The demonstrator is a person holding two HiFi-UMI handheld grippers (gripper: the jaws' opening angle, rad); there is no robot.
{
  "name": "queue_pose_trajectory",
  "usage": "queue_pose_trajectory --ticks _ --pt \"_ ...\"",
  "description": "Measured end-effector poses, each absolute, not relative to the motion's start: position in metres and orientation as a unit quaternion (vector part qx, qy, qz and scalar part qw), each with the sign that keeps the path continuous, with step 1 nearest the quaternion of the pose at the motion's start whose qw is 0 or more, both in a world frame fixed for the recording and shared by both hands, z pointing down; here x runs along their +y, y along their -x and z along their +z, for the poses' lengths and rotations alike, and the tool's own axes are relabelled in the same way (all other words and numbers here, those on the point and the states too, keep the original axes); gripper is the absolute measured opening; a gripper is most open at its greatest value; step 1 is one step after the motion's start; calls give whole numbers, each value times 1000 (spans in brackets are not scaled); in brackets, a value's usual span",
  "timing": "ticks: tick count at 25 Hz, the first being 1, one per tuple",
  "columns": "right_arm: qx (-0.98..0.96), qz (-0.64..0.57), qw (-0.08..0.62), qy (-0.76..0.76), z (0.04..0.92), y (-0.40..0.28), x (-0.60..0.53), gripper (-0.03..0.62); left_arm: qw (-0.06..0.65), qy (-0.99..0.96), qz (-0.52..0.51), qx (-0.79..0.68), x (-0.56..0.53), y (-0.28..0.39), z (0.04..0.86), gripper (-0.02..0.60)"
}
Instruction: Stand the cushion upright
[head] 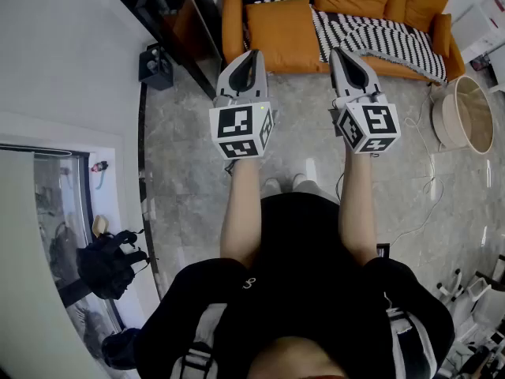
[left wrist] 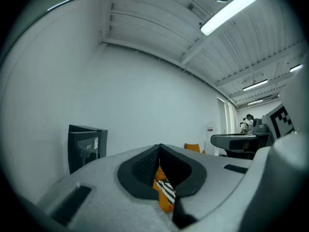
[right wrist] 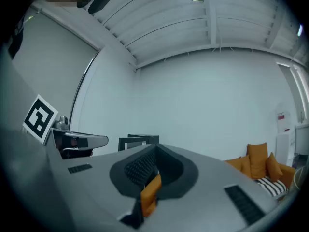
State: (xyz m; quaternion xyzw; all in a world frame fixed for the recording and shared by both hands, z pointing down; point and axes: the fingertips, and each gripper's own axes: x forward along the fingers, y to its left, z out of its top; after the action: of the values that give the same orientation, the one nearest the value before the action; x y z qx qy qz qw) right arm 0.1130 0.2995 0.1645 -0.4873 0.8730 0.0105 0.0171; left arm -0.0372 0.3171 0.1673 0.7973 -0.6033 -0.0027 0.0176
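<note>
While the left gripper point(head: 252, 55) and right gripper point(head: 339, 52) hang closed and empty over wide floor point(head: 181, 140), the cushion point(head: 282, 31) lies flat at the sofa's point(head: 398, 68) front edge.

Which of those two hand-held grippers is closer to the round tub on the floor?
Right. The right gripper is to the left of the tub in the head view; the left gripper is farther left still, beyond the right one.
</note>
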Motion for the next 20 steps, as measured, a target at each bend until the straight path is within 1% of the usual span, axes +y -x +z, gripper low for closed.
queue_pose_trajectory --ticks 4,12,16,20 --pt "875 14 15 484 165 -110 297 11 17 -799 -3 -601 314 38 167 11" --pt "852 -1 59 520 156 -120 292 11 23 -798 -8 -603 311 57 170 9" --pt "846 1 90 526 138 -114 291 11 26 -795 -13 -605 308 76 172 9" --pt "842 7 92 532 136 -106 292 12 32 -796 -17 -605 304 90 175 9"
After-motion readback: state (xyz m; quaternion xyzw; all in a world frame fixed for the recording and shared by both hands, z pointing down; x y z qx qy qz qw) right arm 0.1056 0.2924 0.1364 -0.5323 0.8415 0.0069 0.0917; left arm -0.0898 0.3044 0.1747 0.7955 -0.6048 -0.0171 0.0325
